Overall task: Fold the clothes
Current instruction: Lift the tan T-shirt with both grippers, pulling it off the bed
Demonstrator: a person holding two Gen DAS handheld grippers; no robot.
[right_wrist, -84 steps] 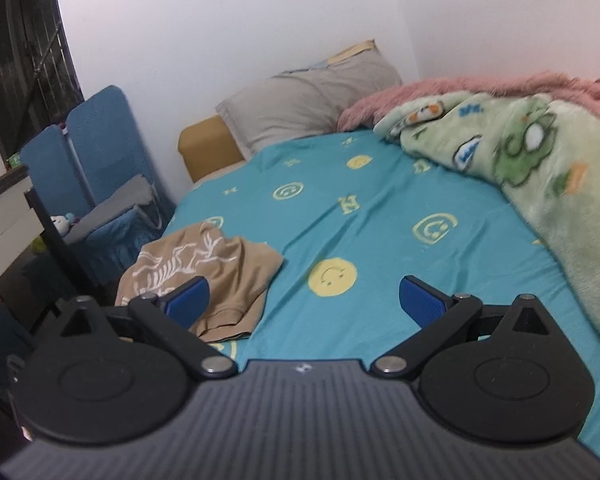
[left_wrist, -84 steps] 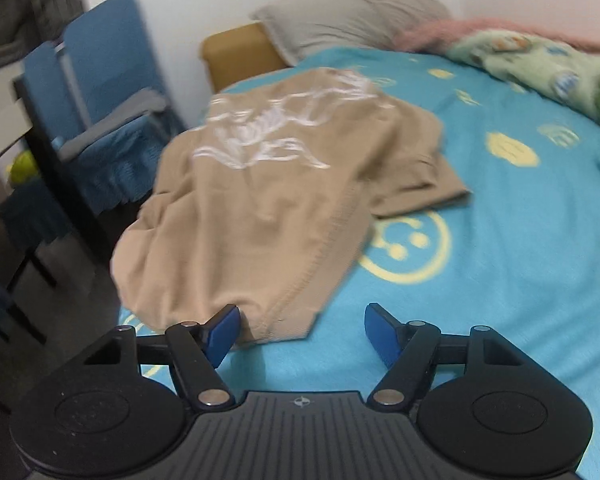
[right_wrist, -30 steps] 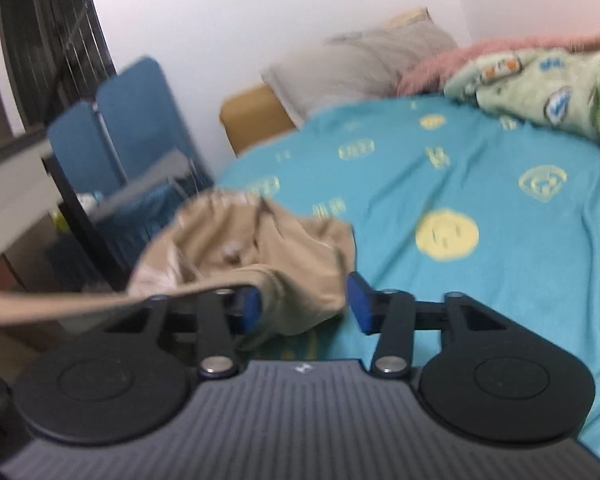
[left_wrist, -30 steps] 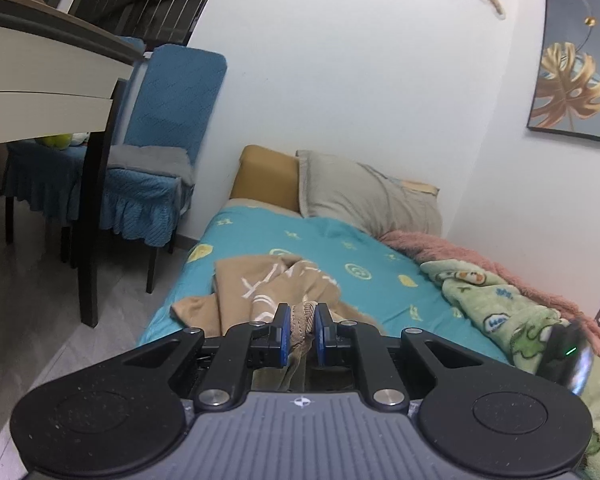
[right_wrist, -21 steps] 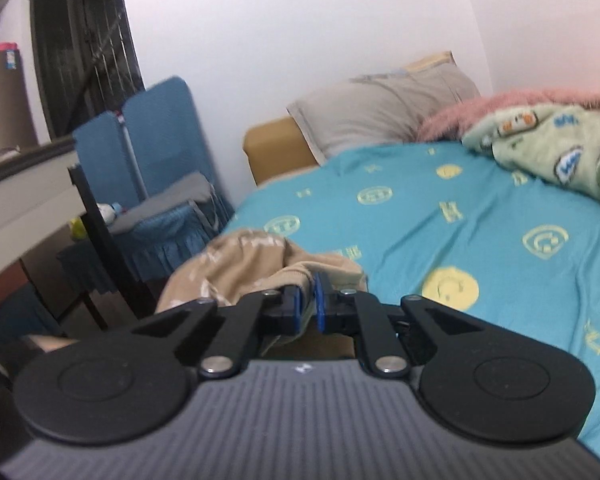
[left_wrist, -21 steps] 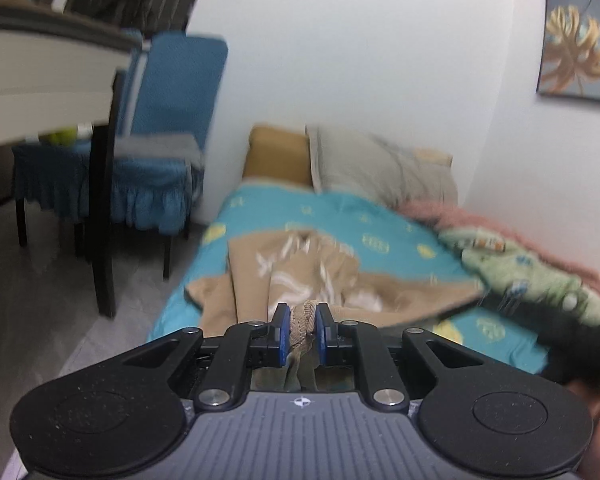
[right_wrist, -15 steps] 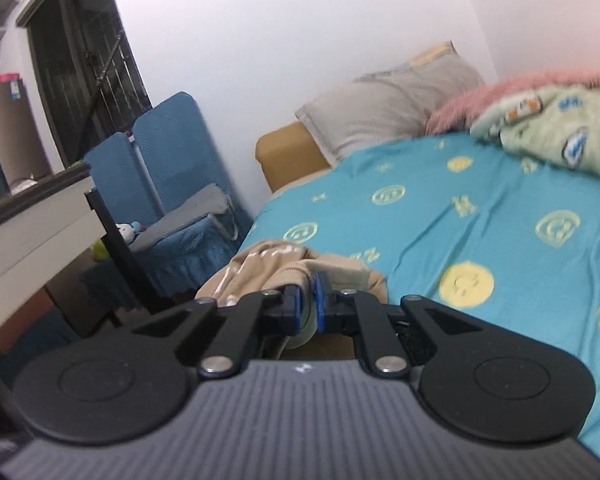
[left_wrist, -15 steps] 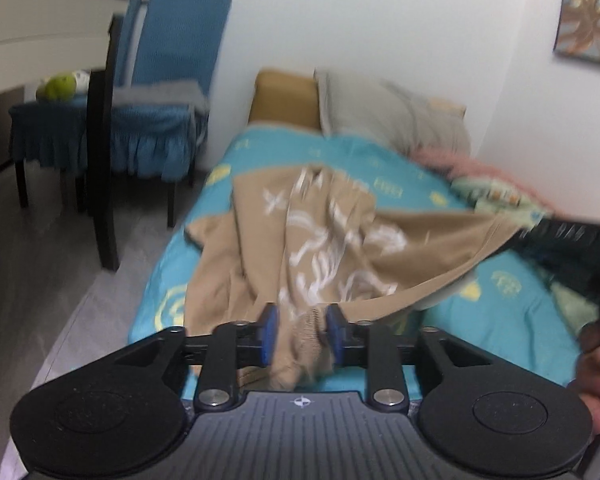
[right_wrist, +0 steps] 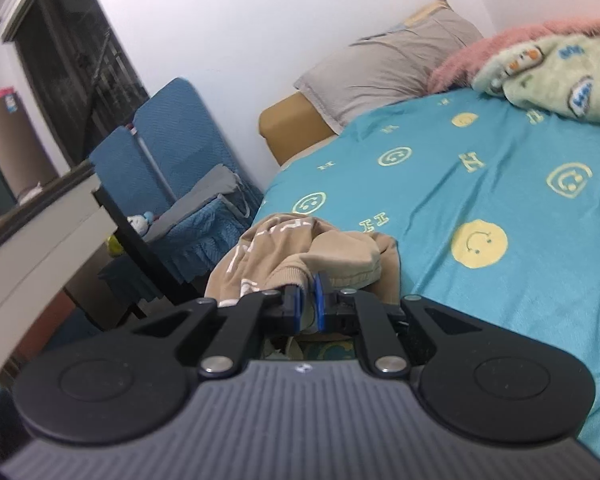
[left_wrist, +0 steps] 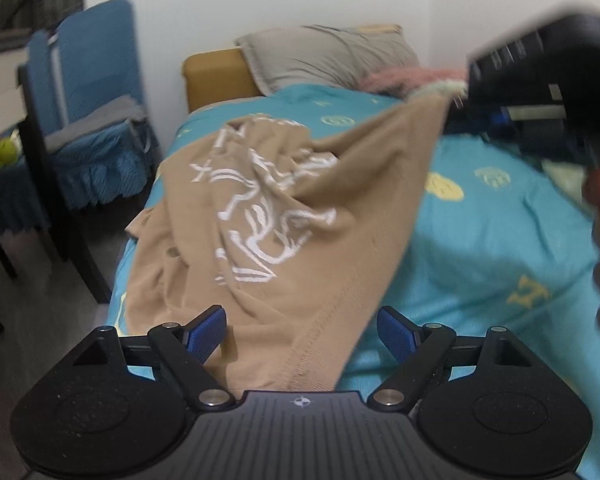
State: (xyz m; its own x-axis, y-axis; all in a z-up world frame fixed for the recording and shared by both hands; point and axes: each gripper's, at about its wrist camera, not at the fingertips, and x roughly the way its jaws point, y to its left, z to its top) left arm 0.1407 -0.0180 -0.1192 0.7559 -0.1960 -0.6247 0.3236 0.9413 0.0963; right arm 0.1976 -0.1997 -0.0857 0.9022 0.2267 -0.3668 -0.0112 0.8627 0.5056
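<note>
**Bedroom: tan shirt held over the bed edge**

1. Bed. Covered by a turquoise sheet printed with yellow smiley faces and letters. Fills most of both views.

2. Blanket. Green fleece with cartoon prints, bunched along the far right side of the bed, with a pink fuzzy layer behind it.

3. Chairs. Two, with blue covers, standing beside the head end of the bed; a grey cloth lies over one seat.

4. Desk. Pale top with a dark edge, at the left of the right wrist view, near the chairs.

5. Pillow. Grey, at the head of the bed, leaning on a mustard-coloured headboard.

6. Shirt. Tan, with a white line drawing on the front. Lies crumpled on the near left corner of the bed, part of it draping over the edge. One corner is lifted and stretched up to the right; the hem reaches down between the left tool's fingers.

7. Right tool. Fingers pressed together, pinching a tan fold of the shirt. In the left wrist view it shows blurred at upper right, at the raised corner of the cloth.

8. Left tool. Blue fingers spread wide on either side of the shirt hem, not gripping it.
</note>
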